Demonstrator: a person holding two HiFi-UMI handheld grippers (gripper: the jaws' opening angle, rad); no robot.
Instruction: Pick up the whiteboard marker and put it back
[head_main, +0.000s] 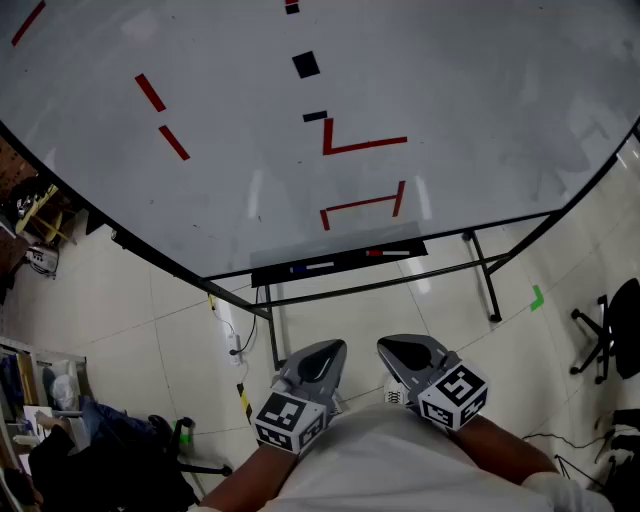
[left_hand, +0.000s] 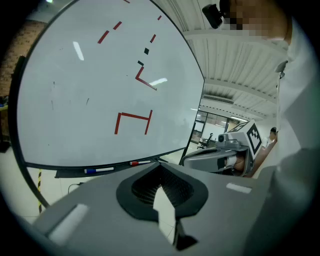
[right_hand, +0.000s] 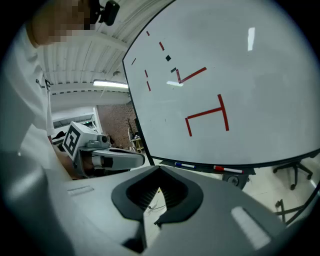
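Left gripper (head_main: 318, 352): jaws together, nothing held, per the left gripper view. Tray (head_main: 270, 275) under whiteboard (head_main: 450, 90) carries blue-capped marker (head_main: 312, 266), then red-capped marker (head_main: 390, 252). Right gripper (head_main: 405, 350): likewise closed, empty. Only the head view shows both grippers well apart from the tray.

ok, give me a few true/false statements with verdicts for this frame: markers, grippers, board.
1. Two markers lie on the tray. True: a blue marker and a red marker.
2. The left gripper holds the red marker. False: it is shut on nothing, and both markers lie on the tray.
3. In the head view the red marker lies right of the blue one. True.
4. The board is blank. False: it carries red lines and black marks.
5. The right gripper touches the tray. False: both grippers sit close to the person's body, well short of it.
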